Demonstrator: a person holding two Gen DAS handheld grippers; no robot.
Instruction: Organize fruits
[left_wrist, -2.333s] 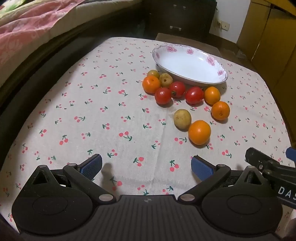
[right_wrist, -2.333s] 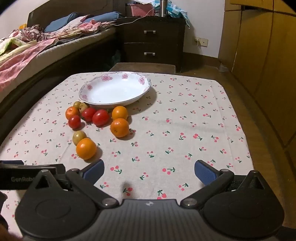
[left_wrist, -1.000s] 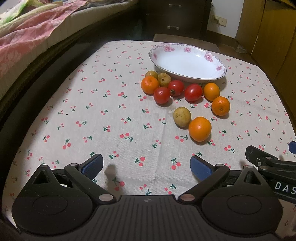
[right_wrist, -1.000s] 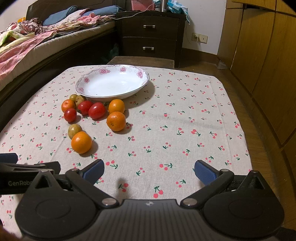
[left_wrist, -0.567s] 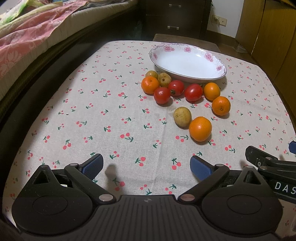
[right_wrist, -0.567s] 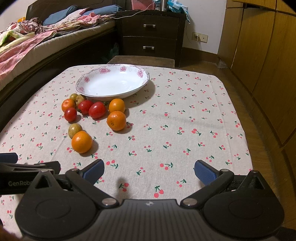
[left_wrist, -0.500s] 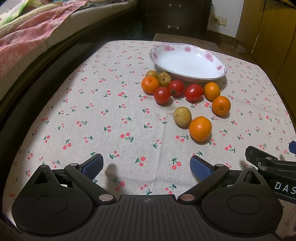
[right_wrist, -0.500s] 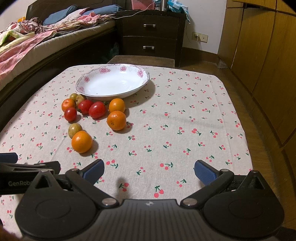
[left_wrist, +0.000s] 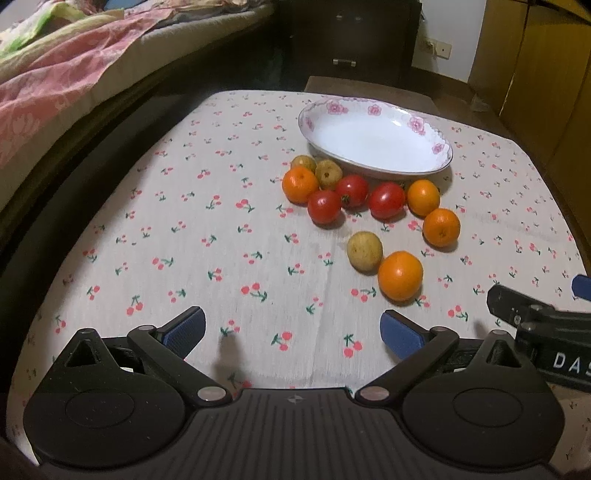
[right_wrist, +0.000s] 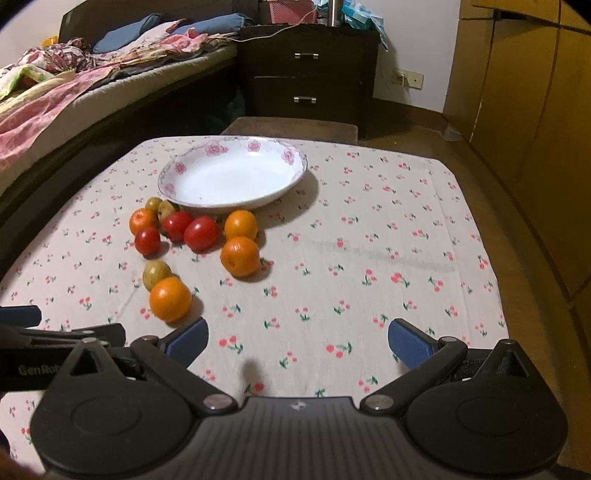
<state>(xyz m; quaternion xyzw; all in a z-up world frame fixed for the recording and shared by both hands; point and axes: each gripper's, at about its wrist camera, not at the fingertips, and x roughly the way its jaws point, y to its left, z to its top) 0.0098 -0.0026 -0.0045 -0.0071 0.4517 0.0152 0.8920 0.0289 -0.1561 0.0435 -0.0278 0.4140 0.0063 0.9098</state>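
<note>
Blue-padded left tongs (left_wrist: 291, 330) spread wide, empty, low over the near edge of the counter (left_wrist: 229, 221). Right tongs (right_wrist: 297, 338) likewise spread and empty, alongside, their tip just visible at the right edge of the left view. Nothing gripped yet.

Nearest ahead: an orange (left_wrist: 400, 275) touching a yellowish fruit (left_wrist: 364, 250), both just beyond the left tongs' right pad and just past the right tongs' left pad. Farther out, a loose row close to the bowl: three tomatoes (left_wrist: 387, 200), three more oranges (left_wrist: 441, 227), two small brownish fruits (left_wrist: 328, 173) tucked against the bowl's rim. White floral bowl (left_wrist: 439, 149) at the far side, empty. Cherry-print cloth over the whole counter. Bed (right_wrist: 55, 99) to the left, drawers (right_wrist: 306, 70) behind.

Probable next step: closing on the near orange and carrying it to the bowl.

Risks, as a guess: round fruit rolling off if nudged by a pad before closure; neighbour knocked away, since orange and yellowish fruit touch; tomatoes bruised or split by a hard squeeze; cloth snagged and dragged by a low pad, shifting everything; both tongs colliding if sent to the same orange.
</note>
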